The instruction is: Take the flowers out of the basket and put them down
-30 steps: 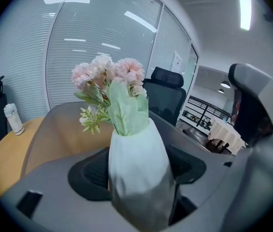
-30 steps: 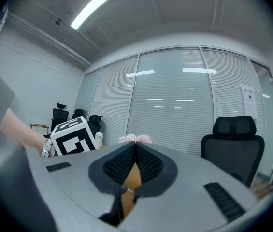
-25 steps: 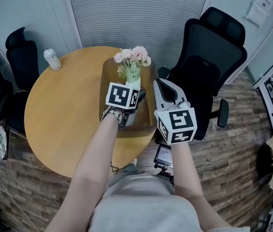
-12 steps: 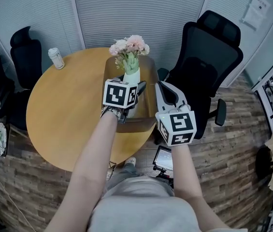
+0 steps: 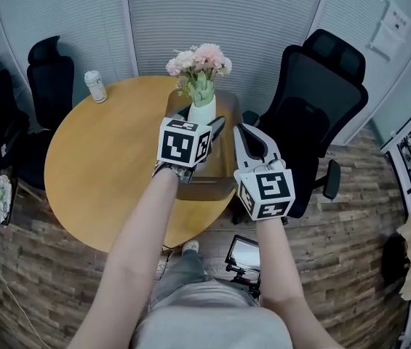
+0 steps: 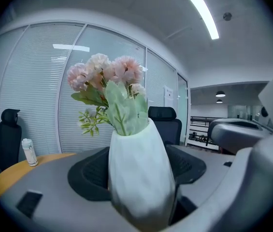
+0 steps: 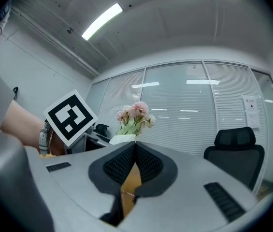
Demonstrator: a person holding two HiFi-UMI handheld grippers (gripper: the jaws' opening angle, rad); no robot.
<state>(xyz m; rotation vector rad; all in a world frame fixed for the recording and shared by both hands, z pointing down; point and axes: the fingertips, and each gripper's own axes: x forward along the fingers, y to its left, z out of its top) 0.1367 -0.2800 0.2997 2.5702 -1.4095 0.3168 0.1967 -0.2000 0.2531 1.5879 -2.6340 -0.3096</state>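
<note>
Left gripper (image 5: 204,128) fingers clamped on white vase (image 5: 202,112) of flowers (image 5: 199,65), held above the basket (image 5: 222,167), apparently clear of it. Right gripper (image 7: 135,149) fingers together, empty. Lift-out looks done; set-down on tabletop (image 5: 103,173) not yet done.

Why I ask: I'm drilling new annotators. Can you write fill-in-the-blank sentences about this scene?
1. The left tongs clamp a white faceted vase holding ____ flowers.
2. The right tongs are ____, with nothing between them.
3. The small white can stands on the round ____ table.
Missing words: pink; shut; wooden.
</note>
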